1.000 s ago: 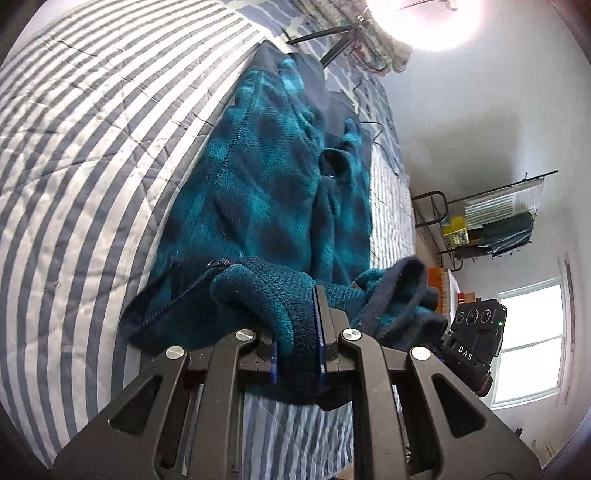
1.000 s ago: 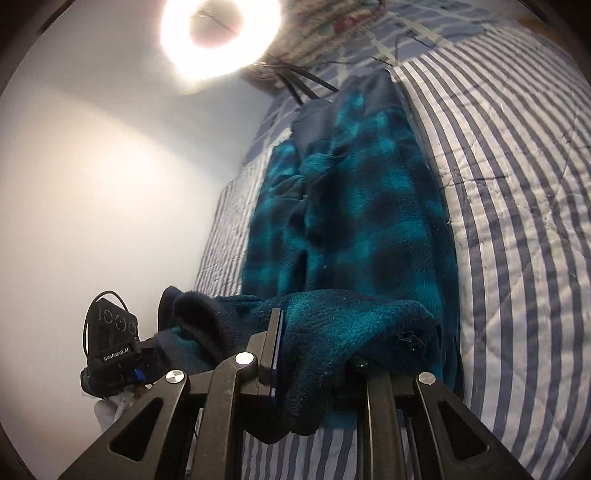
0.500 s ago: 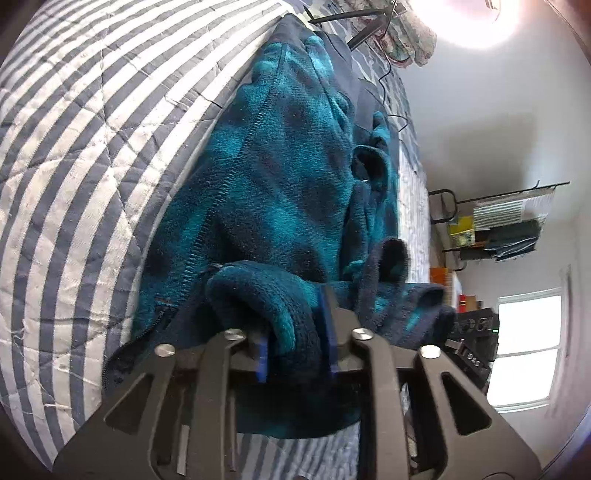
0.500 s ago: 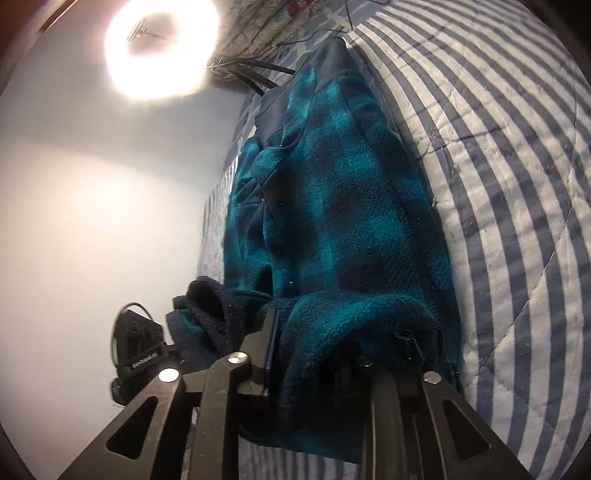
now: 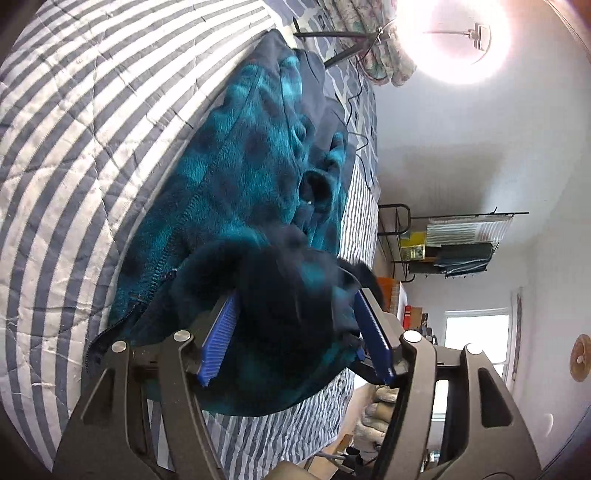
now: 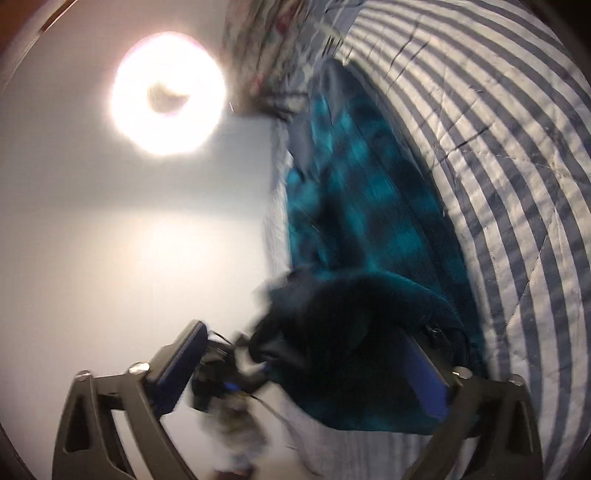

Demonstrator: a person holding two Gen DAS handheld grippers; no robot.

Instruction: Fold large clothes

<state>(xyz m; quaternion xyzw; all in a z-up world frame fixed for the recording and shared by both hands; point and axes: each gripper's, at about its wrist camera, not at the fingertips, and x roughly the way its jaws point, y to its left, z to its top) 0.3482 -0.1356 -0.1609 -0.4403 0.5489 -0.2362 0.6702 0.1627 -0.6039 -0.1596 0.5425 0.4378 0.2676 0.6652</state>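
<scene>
1. Lying on the striped quilt [image 5: 74, 155], the teal plaid fleece jacket [image 5: 243, 177] runs from the near edge toward the far end of the bed, zipper edge on its left side in the left wrist view.
2. Left gripper [image 5: 295, 325]: jaws spread wide apart, blue pads [image 5: 218, 332] on either side of a bunched dark fold of the jacket; the fold sits between the fingers, not pinched, and it hangs over the near bed edge.
3. Far end, left wrist view: black tripod legs [image 5: 332, 35], a floral pillow [image 5: 369, 44] and a bright ring light [image 5: 454, 40].
4. Right of the bed in that view: a metal rack [image 5: 454, 243] with stacked items against the white wall, and a window [image 5: 476, 336] nearer.
5. Right wrist view is motion-blurred. Right gripper [image 6: 306, 365]: jaws wide apart; the right finger lies against the jacket's [image 6: 369, 206] near fold, the left finger is clear of the cloth with white wall behind.
6. Blurred dark device visible between the right gripper's fingers, cannot tell what it is for certain.
7. Striped quilt [image 6: 498, 147] fills the right side of the right wrist view; ring light [image 6: 166, 96] at upper left.
</scene>
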